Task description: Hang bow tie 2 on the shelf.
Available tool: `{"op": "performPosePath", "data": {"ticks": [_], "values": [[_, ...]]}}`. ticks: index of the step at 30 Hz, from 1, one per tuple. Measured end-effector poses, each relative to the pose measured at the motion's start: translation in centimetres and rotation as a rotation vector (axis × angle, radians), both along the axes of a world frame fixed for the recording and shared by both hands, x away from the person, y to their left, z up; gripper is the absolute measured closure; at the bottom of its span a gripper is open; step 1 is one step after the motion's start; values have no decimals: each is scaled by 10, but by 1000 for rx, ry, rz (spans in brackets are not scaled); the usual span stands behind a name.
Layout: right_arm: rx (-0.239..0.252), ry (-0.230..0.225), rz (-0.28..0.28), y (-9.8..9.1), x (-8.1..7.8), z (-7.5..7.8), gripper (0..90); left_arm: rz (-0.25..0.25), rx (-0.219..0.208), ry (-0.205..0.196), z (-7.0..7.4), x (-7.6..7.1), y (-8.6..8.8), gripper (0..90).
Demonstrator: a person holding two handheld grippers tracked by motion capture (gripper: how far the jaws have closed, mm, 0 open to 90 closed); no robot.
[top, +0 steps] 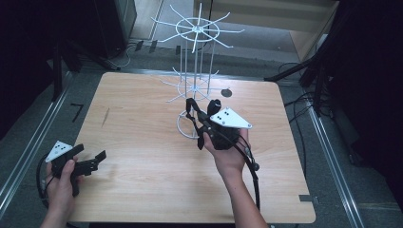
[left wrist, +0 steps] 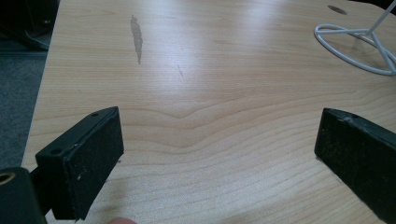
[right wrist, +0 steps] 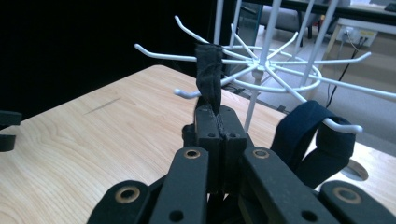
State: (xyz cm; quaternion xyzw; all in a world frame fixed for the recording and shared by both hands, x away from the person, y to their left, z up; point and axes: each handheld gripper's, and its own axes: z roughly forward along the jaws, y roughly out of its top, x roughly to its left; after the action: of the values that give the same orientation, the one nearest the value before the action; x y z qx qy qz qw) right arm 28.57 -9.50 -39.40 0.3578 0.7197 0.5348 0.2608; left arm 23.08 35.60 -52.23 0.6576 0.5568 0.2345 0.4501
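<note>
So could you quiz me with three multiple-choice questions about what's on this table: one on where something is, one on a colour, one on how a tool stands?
1. Where does the white wire rack stand?
A. at the far middle of the table
B. on the floor at the left
C. at the near right corner

2. What colour is the band in the right gripper?
A. red
B. black
C. yellow

3. How do the jaws of the left gripper stand?
A. shut on a cup
B. shut on the rack
C. wide open with bare wood between

Answers: 1 A, the high view shows its ring base on the wood at the far side. 2 B, the right gripper view shows a black strip pinched between the closed jaws, draped on a rack hook. 3 C, the left gripper view shows both pads far apart over the tabletop.
</note>
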Motion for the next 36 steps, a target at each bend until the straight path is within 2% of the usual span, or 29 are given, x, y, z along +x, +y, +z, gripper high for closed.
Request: {"op": "performPosePath", "data": {"ticks": [11,16,23,29,36], "values": [[26,65,-50,1,12,-10,900,1,-2,-1,0,0,0,16],[22,87,-78,2,18,-16,900,0,-2,-1,0,0,0,16],[8,97,-85,3,23,-23,900,1,-2,-2,0,0,0,16],[10,97,-95,3,24,-30,814,0,0,-1,0,0,1,17],[18,76,-100,-2,20,-33,717,0,-2,-3,0,0,0,17]]}}
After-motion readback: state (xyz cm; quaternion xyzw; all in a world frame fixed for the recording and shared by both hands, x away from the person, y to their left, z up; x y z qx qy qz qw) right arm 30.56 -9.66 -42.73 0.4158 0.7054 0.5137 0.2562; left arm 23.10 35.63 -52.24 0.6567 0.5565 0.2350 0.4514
